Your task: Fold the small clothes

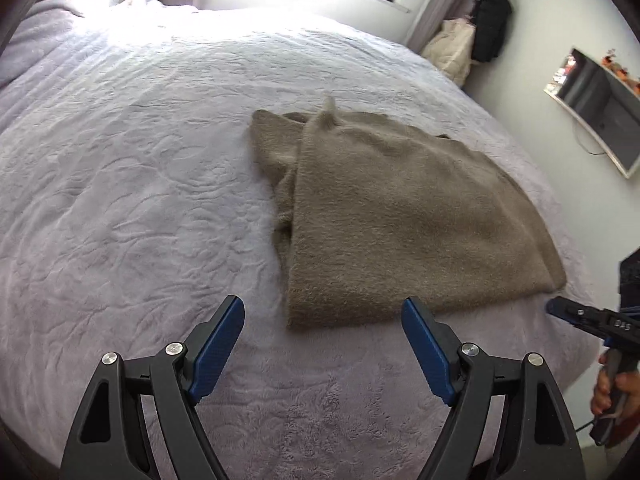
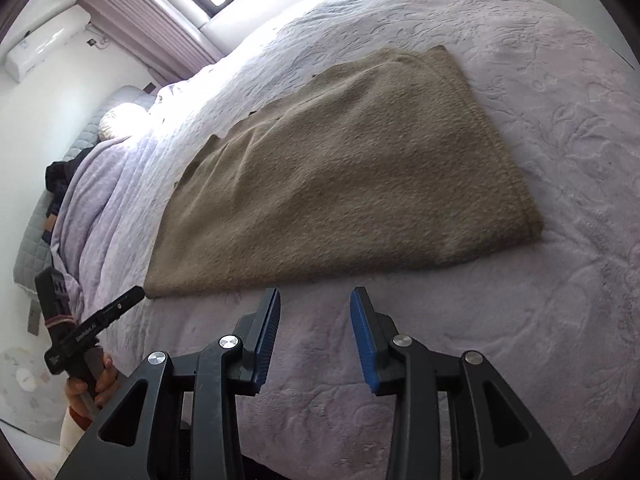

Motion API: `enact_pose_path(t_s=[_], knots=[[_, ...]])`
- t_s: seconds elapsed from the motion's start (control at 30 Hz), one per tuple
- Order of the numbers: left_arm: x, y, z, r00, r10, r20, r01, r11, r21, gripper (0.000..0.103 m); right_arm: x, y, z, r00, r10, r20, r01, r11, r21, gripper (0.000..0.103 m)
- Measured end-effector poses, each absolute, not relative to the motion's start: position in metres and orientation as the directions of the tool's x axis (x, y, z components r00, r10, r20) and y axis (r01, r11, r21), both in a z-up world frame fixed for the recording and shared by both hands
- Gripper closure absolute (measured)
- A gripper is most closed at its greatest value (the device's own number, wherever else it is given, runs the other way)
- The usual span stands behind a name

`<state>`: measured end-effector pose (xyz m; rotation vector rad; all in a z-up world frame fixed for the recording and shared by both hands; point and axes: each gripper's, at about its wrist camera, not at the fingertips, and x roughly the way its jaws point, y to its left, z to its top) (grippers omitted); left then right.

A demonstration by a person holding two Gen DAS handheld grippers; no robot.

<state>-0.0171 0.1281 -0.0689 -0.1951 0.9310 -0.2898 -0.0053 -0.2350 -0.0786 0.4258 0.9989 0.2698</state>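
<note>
Fuzzy taupe knit — a small garment point(image 1: 392, 216) — lies flat on the lilac bedspread point(image 1: 132, 184), already doubled once along its length, with a second layer showing along its edge at about nine o'clock in the left wrist view. In that view it sits a little toward two o'clock from the centre; in the right wrist view it stretches from eight o'clock up to one o'clock.

The left gripper point(image 1: 323, 344) hovers over the bedspread just short of the garment's near hem, its jaws spread wide with nothing between them. The right gripper point(image 2: 315, 338) is also free of the cloth, its jaws parted more narrowly and empty, just beside the near long edge. Each gripper appears in the other's view at the frame edge, held by a hand point(image 2: 94, 384).

I judge that one fold is finished and the hands are placing themselves for the next one. The next move calls for each gripper to pinch a corner of one end through all layers, then lift low and carry it to the other end — the thick knit may slip or bunch if only the top layer is caught.
</note>
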Motion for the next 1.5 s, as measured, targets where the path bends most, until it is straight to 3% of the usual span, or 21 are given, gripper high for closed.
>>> enact_pose_path(t_s=[0.17,0.27,0.33,0.43,0.57,0.63,0.77,0.8,0.87,0.93,0.97,1.27,1.5], knots=[[-0.004,0.118,-0.074,0.515,-0.413,-0.751,0.276,0.909,-0.311,0.022,-0.006,-0.204,-0.081,0.488,0.459,-0.742,-0.070,0.868,0.491,0.063],[0.005,0.112,-0.083,0.480,-0.389,-0.786,0.277,0.918,-0.285,0.042,-0.008,-0.188,-0.083,0.471,0.470,-0.747,-0.092,0.868,0.489,0.063],[0.006,0.115,-0.082,0.483,-0.386,-0.786,0.274,0.919,-0.283,0.070,-0.010,-0.182,-0.084,0.460,0.471,-0.753,-0.102,0.870,0.482,0.063],[0.004,0.128,-0.076,0.478,-0.450,-0.754,0.272,0.892,-0.360,0.087,-0.012,-0.176,-0.090,0.441,0.471,-0.764,-0.102,0.872,0.478,0.063],[-0.005,0.128,-0.079,0.503,-0.393,-0.769,0.266,0.918,-0.295,0.087,-0.012,-0.170,-0.094,0.431,0.479,-0.765,-0.096,0.867,0.489,0.063],[-0.008,0.130,-0.087,0.507,-0.364,-0.781,0.249,0.930,-0.272,0.095,-0.012,-0.167,-0.097,0.425,0.488,-0.763,-0.097,0.862,0.497,0.063],[-0.016,0.140,-0.088,0.537,-0.365,-0.761,0.202,0.931,-0.304,0.095,-0.010,-0.157,-0.100,0.409,0.488,-0.771,-0.116,0.866,0.487,0.063],[-0.017,0.141,-0.086,0.549,-0.351,-0.758,0.183,0.936,-0.301,0.094,-0.009,-0.154,-0.100,0.405,0.484,-0.775,-0.120,0.869,0.480,0.063],[-0.021,0.142,-0.085,0.559,-0.316,-0.767,0.146,0.948,-0.284,0.072,-0.009,-0.153,-0.102,0.402,0.482,-0.778,-0.121,0.871,0.477,0.063],[-0.026,0.144,-0.083,0.580,-0.303,-0.756,0.112,0.949,-0.294,0.018,-0.009,-0.153,-0.104,0.404,0.486,-0.775,-0.116,0.868,0.483,0.063],[-0.030,0.146,-0.081,0.603,-0.297,-0.740,0.098,0.949,-0.301,0.014,-0.008,-0.154,-0.105,0.405,0.487,-0.774,-0.114,0.866,0.486,0.063],[-0.035,0.140,-0.080,0.593,-0.239,-0.769,0.064,0.966,-0.251,0.014,-0.007,-0.153,-0.108,0.407,0.499,-0.765,-0.105,0.857,0.504,0.061],[-0.033,0.130,-0.082,0.560,-0.282,-0.779,0.051,0.950,-0.307,0.014,-0.009,-0.160,-0.114,0.402,0.520,-0.753,-0.106,0.844,0.526,0.060]])
